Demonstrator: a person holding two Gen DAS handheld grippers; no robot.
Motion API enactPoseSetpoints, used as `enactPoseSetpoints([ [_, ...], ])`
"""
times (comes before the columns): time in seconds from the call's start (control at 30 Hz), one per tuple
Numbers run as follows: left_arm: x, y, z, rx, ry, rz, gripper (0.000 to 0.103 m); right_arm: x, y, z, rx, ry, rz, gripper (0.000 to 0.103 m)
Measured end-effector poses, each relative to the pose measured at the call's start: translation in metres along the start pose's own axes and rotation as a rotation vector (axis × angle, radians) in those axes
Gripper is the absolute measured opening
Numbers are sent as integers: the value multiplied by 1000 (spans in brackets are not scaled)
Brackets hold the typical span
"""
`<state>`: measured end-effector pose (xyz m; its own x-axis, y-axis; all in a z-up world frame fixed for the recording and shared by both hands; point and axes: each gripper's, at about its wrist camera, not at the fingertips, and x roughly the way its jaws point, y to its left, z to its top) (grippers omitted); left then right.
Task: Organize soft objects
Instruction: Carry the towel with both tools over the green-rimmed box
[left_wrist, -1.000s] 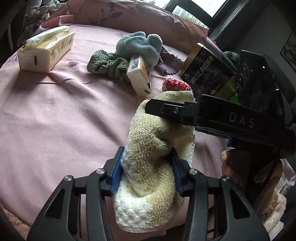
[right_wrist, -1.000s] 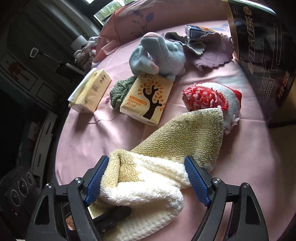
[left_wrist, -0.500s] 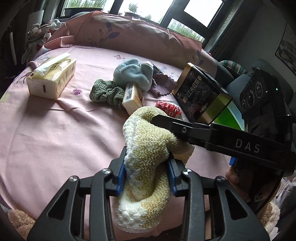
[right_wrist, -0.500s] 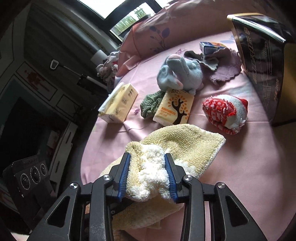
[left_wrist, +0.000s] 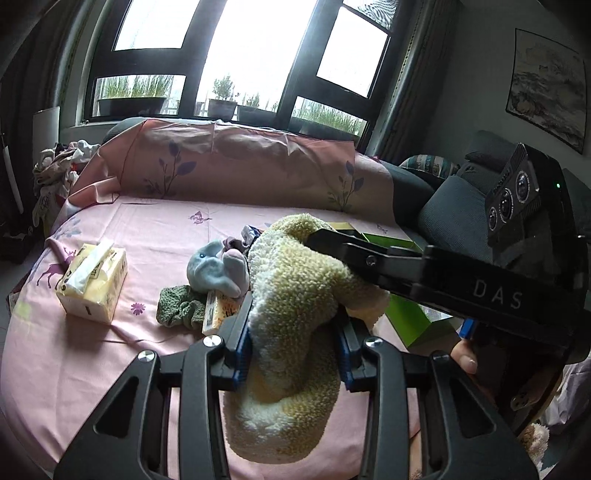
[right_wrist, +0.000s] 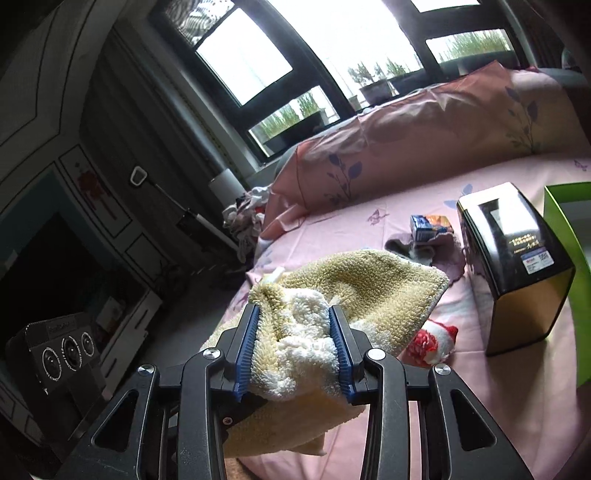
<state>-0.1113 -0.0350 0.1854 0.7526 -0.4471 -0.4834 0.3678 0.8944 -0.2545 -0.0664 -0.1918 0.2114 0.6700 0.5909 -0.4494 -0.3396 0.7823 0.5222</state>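
A fluffy yellow and white towel is held by both grippers above the pink bed. My left gripper is shut on its lower bunch. My right gripper is shut on another bunch of the towel; its black body crosses the left wrist view. On the bed lie a grey-blue plush toy, a green cloth, a purple cloth and a red and white knitted item.
A tissue pack lies at the bed's left. A second tissue pack leans by the plush. A black and gold box and a green box stand at the right. A small blue carton sits behind.
Both grippers have risen with the towel, lifting it off the bed, and the views tilted up toward the windows. The right gripper closed on the towel between one second and half a second ago.
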Motion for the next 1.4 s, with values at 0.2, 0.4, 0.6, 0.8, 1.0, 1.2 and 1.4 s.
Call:
enactPoseSetpoints([
  [0.2, -10, -23, 30, 34, -85, -31, 35, -27, 2, 33, -17, -76, 35, 40],
  [0.4, -1, -45, 48, 68, -96, -53, 35, -48, -6, 40, -25, -172, 13, 40],
  [0.6, 27, -71, 47, 108, -55, -105, 35, -68, -38, 40, 14, -213, -40, 40],
  [0.8, 59, -115, 51, 152, -23, -180, 35, -103, -70, 42, 56, -313, -155, 40],
  [1.0, 89, -159, 52, 213, 39, -255, 35, -137, -110, 38, 141, -382, -218, 40],
  [1.2, 125, -201, 46, 305, 104, -322, 35, -164, -154, 30, 260, -452, -270, 40],
  [1.4, 162, -232, 43, 355, 184, -390, 35, -182, -189, 21, 352, -508, -352, 40],
])
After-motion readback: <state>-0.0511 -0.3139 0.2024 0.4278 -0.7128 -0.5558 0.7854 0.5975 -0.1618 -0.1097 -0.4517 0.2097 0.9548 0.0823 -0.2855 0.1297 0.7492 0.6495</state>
